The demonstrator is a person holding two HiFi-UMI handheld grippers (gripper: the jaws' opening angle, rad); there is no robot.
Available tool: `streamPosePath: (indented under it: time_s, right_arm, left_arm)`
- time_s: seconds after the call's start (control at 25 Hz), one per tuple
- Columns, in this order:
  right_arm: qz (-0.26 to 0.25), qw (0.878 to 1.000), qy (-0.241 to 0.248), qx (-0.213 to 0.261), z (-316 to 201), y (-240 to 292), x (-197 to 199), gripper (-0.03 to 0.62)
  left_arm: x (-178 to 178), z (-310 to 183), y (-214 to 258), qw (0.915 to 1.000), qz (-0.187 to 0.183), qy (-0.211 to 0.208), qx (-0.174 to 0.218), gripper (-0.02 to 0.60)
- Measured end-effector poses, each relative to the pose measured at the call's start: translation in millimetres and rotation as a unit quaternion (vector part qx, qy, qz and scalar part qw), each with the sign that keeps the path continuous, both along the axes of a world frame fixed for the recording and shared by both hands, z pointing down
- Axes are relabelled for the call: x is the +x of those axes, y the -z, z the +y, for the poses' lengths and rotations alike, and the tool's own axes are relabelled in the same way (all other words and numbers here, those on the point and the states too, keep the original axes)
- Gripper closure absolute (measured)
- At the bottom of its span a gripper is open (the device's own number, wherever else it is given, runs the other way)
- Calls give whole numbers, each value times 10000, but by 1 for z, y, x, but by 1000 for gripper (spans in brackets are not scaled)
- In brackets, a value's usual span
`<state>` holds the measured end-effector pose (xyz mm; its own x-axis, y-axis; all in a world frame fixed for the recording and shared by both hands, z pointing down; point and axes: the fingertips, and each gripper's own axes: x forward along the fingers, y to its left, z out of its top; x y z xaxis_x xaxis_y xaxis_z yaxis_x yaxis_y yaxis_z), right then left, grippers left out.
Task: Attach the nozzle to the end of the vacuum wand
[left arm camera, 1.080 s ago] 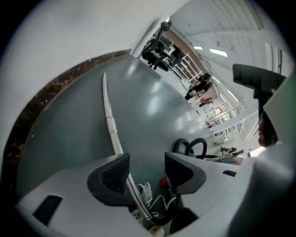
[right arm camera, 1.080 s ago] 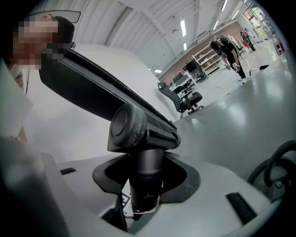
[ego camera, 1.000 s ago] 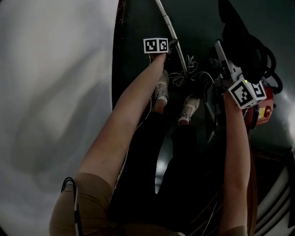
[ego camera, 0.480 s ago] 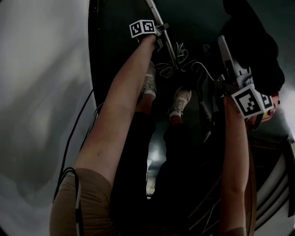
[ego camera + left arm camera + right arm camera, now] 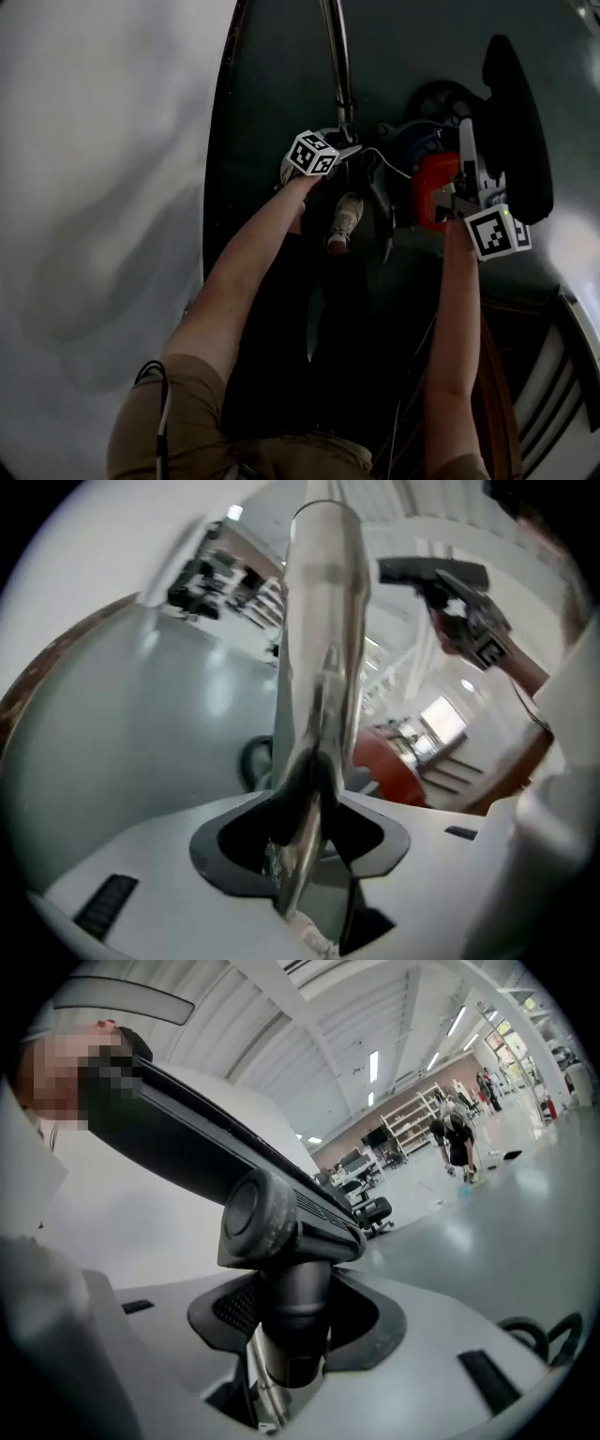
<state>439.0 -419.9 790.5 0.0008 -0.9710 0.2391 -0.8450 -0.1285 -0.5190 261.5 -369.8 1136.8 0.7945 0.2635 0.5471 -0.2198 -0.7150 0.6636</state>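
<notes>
Clamped tight between the jaws of the left gripper (image 5: 305,860): a shiny chrome vacuum wand tube (image 5: 323,621), dark pads pressing on both sides, near end reaching just past the pads toward the camera. In the head view, the same wand (image 5: 339,66) a thin bright line running away from the person, just left of the rounded red vacuum canister body (image 5: 431,187).

Closed on the round neck of a long black plastic floor nozzle (image 5: 281,1218): the right gripper (image 5: 286,1354), jaws partway in and snug against that neck. Held to the right of the red canister in the head view, flat dark head (image 5: 516,122) stretching beyond it. In the left gripper view, up and to the right of the canister (image 5: 389,761), the same nozzle (image 5: 433,572) raised in the air.

Not yet joined: nozzle and wand well apart, canister between them in the head view.

Just left of the canister, below the wand's gripped end: a pale sneaker (image 5: 347,217) on the dark green floor (image 5: 272,75). Just beyond the canister: a dark ring-shaped part (image 5: 436,94), hose or wheel, impossible to tell. Far to the canister's left: a broad pale grey surface (image 5: 94,187), blurred.
</notes>
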Motion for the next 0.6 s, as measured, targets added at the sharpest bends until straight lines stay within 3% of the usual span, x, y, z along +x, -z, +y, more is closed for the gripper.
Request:
streamPosePath:
  time_s: [0.04,0.12,0.2,0.32,0.48,0.6]
  right_arm:
    - [107,9999,-44,129,6,27,7,414]
    - [304,9987,-186,354,26,77,24,414]
    - [419,9972,-347,506,57,120,37,414]
    - [534,9951,-515,657,103,169,50,414]
    - [542,9908,-921,827,181,219,60,414]
    - [345,9862,-1168,1125,236,264,48,414]
  left_arm:
    - [9,22,28,9974,215,-652,219,416]
    - [29,61,82,9801,602,-1733,758,407]
    - [46,99,133,9620,899,-2329,1106,400]
    - [70,140,180,9468,1086,-2720,1332,400]
    - [79,167,185,9306,771,-3035,1895,405]
    - [69,189,185,9300,645,-2933,2117,408]
